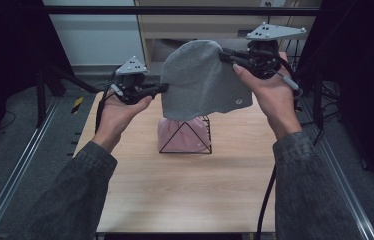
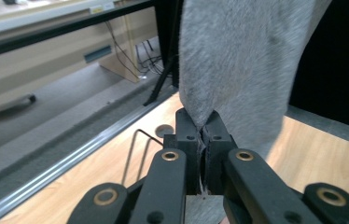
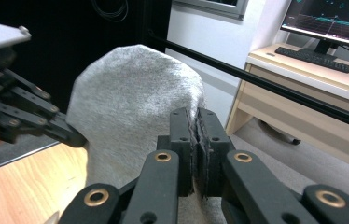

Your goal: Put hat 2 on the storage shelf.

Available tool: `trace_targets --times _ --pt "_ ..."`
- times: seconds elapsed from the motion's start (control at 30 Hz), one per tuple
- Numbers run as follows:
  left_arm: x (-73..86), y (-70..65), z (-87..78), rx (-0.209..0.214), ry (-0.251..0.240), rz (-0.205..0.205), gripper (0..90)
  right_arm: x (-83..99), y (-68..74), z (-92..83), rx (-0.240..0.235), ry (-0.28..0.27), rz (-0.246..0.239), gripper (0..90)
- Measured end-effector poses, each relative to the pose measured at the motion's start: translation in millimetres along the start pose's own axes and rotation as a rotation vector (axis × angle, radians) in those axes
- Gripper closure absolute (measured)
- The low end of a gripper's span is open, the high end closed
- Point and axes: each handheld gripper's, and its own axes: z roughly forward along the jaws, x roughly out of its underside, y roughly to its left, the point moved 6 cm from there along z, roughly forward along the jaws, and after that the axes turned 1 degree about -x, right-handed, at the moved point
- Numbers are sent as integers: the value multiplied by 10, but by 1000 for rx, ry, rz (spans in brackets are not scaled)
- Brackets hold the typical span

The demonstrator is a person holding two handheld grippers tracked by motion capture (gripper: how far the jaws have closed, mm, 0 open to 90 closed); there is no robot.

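High view: grey hat (image 1: 200, 80) between grippers

- A light wooden table (image 1: 185, 190) stands on grey carpet (image 2: 65, 100).
- Aluminium rails (image 1: 17, 167) run along both its sides.
- Behind it, a pale wall (image 1: 92, 35) and a beige desk (image 3: 303, 88) carrying a keyboard (image 3: 315, 58) and a lit monitor (image 3: 331, 18).
- Black curtains (image 1: 5, 60) darken the sides.

Cloth (image 1: 200, 80) above wire stand (image 1: 185, 136)
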Motion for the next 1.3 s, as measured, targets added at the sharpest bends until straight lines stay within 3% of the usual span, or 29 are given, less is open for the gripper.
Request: trace_targets --times 0.07,0.3,0.6,1.03,1.3 --pt "-37 42 -7 -25 0 10 878 14 -17 42 6 0 2 864" --pt "-120 238 33 -62 -7 -17 878 94 -138 252 29 8 20 864" --pt "12 409 183 -90 29 -17 878 280 -282 623 35 46 58 864" --pt "131 568 340 -130 48 -31 877 488 -367 881 41 72 88 863" --pt "236 597 431 -122 62 -26 877 670 -384 964 39 90 104 864"
